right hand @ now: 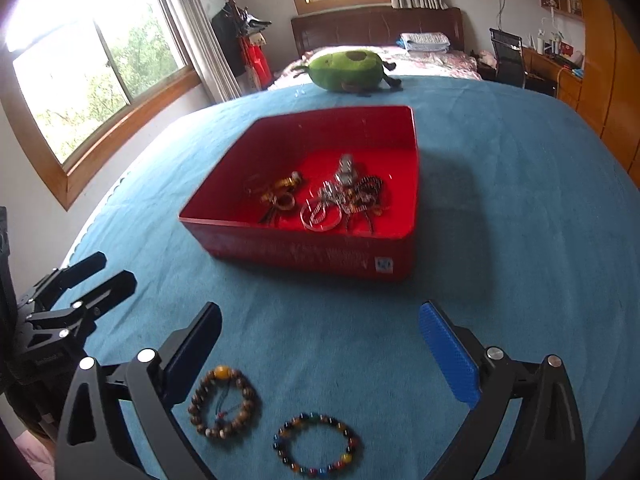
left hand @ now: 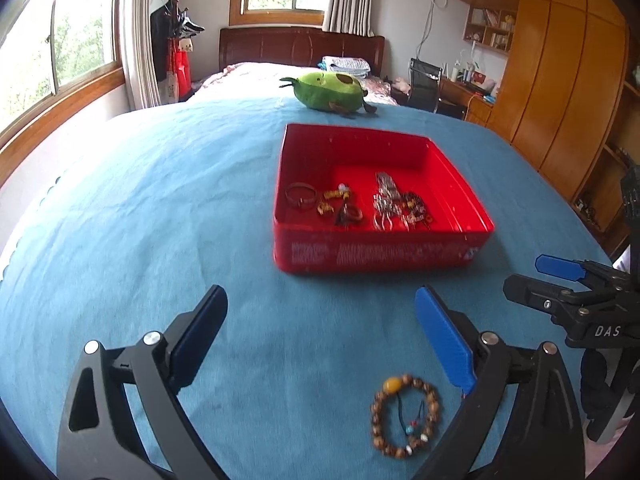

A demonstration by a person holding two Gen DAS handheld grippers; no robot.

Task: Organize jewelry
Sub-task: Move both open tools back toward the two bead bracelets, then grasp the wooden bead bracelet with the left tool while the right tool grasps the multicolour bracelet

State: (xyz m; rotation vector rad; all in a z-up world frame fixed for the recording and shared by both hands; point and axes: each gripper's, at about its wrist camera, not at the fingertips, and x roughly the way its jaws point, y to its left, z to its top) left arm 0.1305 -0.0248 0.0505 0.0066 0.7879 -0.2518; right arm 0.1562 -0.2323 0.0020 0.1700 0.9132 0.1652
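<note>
A red box stands on the blue bedspread with several bracelets, chains and rings heaped inside. A brown wooden bead bracelet with one amber bead lies on the cloth in front of the box. A multicoloured bead bracelet lies beside it, seen only in the right wrist view. My left gripper is open, nothing between its fingers, the wooden bracelet low by its right finger. My right gripper is open too, both bracelets lying below it on the cloth.
A green avocado plush toy lies behind the box. The blue bedspread spreads wide to the left. Windows, a coat stand, a headboard, a desk with chair and wooden wardrobes ring the room.
</note>
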